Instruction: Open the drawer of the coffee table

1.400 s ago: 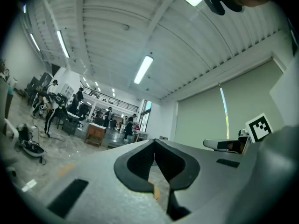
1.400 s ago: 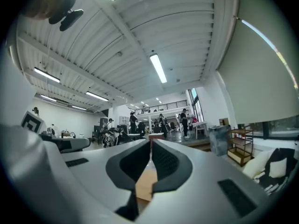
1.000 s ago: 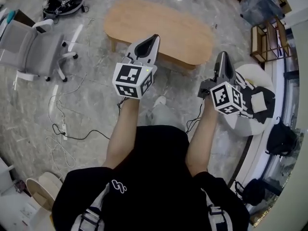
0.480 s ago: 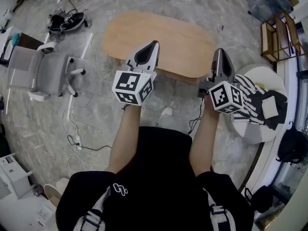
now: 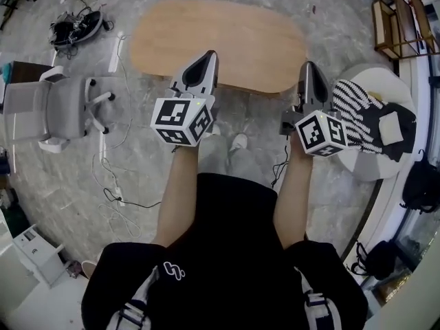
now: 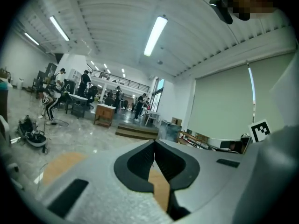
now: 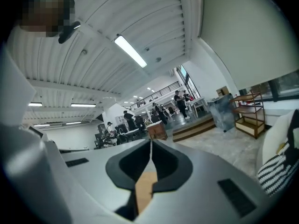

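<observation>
The oval wooden coffee table (image 5: 220,43) stands ahead of me in the head view; no drawer shows from above. My left gripper (image 5: 206,59) hovers over the table's near edge, shut, with nothing between its jaws. My right gripper (image 5: 311,69) hangs by the table's right end, also shut and empty. In the left gripper view the left gripper (image 6: 154,146) points about level across the room, and a strip of tabletop (image 6: 160,186) shows below the closed jaws. In the right gripper view the right gripper (image 7: 150,146) is likewise closed, with a strip of tabletop (image 7: 145,188) beneath it.
A grey office chair (image 5: 48,108) stands left of the table, with cables (image 5: 113,191) trailing on the marble floor. A round white seat (image 5: 371,163) carrying striped cloth is at the right, a wooden shelf (image 5: 399,19) behind it. My shoe (image 5: 238,141) is near the table.
Both grippers have moved forward toward the coffee table and sunk a little. The left tips now overlap its near edge. Both jaws stayed shut.
</observation>
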The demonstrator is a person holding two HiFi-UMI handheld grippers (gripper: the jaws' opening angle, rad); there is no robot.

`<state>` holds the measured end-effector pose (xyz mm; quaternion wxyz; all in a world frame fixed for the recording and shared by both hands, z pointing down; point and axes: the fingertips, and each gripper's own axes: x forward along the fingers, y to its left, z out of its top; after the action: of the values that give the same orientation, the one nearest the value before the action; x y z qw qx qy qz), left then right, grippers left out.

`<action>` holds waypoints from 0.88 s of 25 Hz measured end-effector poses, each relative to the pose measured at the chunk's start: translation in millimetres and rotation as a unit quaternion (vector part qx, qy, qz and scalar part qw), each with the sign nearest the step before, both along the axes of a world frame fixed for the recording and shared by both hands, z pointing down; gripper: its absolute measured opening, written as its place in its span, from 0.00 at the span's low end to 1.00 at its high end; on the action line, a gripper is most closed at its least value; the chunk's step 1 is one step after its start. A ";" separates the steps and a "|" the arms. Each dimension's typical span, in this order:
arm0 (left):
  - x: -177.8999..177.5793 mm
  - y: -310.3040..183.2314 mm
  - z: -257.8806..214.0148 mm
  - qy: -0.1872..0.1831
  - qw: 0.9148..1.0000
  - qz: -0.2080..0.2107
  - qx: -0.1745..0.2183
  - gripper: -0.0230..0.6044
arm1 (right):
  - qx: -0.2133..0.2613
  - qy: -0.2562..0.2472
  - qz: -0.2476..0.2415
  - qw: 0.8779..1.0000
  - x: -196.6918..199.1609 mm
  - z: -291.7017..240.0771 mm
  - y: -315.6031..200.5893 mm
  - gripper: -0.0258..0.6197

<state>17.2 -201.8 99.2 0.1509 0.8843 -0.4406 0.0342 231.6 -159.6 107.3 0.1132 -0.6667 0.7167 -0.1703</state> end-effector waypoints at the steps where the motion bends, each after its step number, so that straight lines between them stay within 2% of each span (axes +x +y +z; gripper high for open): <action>1: 1.6 -4.0 7.4 0.001 1.000 0.001 -0.007 0.05 | -0.008 0.002 -0.002 1.000 -1.4 7.9 -2.2 0.06; 7: 1.5 -13.8 66.2 -0.022 0.998 0.015 -0.063 0.05 | -0.066 0.012 -0.007 0.998 -16.3 63.0 -4.1 0.06; 13: 0.3 -2.6 133.5 -0.031 0.991 0.038 -0.124 0.05 | -0.115 0.004 -0.006 0.993 -36.0 125.4 9.7 0.06; 22: -4.1 20.9 213.9 -0.056 0.979 0.083 -0.178 0.05 | -0.177 -0.010 -0.003 0.984 -63.7 211.2 38.1 0.06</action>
<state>13.1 -180.9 313.1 0.2778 0.8731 -0.3607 0.1744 167.9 -121.5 318.5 0.0001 -0.6719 0.6762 -0.3020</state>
